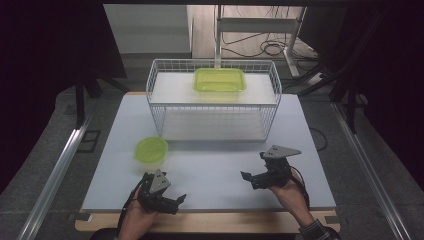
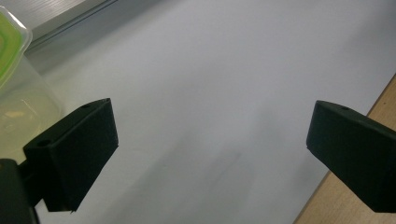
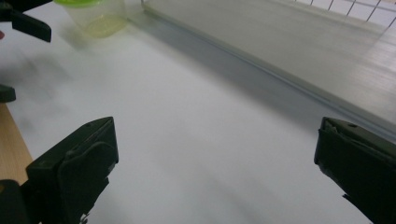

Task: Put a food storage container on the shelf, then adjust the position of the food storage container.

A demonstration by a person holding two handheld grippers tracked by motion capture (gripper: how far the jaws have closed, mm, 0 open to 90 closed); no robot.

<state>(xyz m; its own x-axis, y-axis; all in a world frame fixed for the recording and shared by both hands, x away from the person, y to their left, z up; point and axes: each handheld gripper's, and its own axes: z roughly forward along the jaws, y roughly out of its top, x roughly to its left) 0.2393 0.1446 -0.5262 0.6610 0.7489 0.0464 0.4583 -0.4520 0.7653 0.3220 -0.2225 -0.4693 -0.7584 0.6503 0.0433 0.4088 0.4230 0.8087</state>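
left gripper (image 1: 176,201): held in the person's left hand (image 1: 134,216) near the front edge of the table, jaws spread wide, nothing between them; in the left gripper view just bare white surface sits between the jaws
right gripper (image 1: 248,178): held in the right hand (image 1: 291,191) at front right, jaws wide apart, holding nothing, pointing left across the table
round container (image 1: 151,151): clear tub with a lime-green lid, upright on the table, just beyond the left gripper and left of centre; not touched by either gripper; seen at the left edge of the left gripper view (image 2: 18,98), beside the left jaw
rectangular container (image 1: 220,80): green, lid on, sits on the upper shelf of the rack, well apart from both grippers
wire rack (image 1: 162,107): white mesh basket with two levels, at the back middle of the table; lower shelf bare
table (image 1: 215,170): white top, wooden edge at front
right gripper view: round container far off at top left (image 3: 95,16), rack base along the top right (image 3: 280,42)
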